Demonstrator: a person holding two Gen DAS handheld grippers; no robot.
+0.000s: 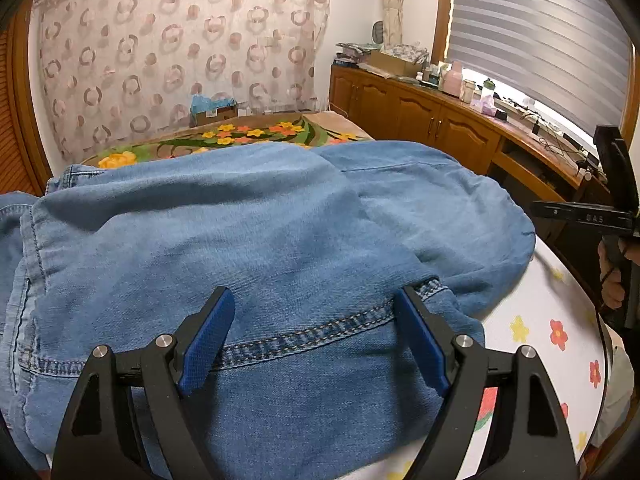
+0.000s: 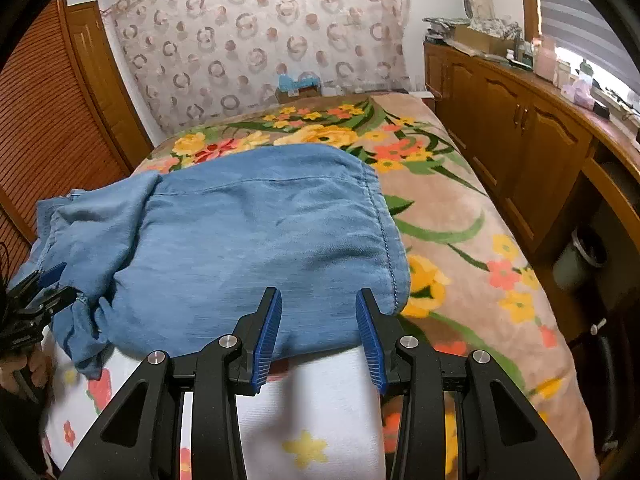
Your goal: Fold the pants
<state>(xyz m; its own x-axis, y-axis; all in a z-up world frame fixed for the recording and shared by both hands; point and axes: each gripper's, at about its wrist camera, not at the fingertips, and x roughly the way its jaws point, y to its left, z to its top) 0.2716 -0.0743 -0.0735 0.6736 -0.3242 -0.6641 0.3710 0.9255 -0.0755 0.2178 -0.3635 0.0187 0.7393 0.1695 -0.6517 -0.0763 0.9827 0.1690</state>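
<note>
The left gripper (image 1: 314, 300) stood wide open, holding nothing, over the pants (image 1: 248, 232) on the bed (image 2: 460, 208). The right gripper (image 2: 319, 300), partly open and empty, hovered at their near edge.

Pants (image 1: 248, 232) run off left edge; bed beneath hidden

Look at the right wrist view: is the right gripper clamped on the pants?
No: the right gripper has its jaws apart over the near edge of the pants, with no denim pinched between its pads.
</note>
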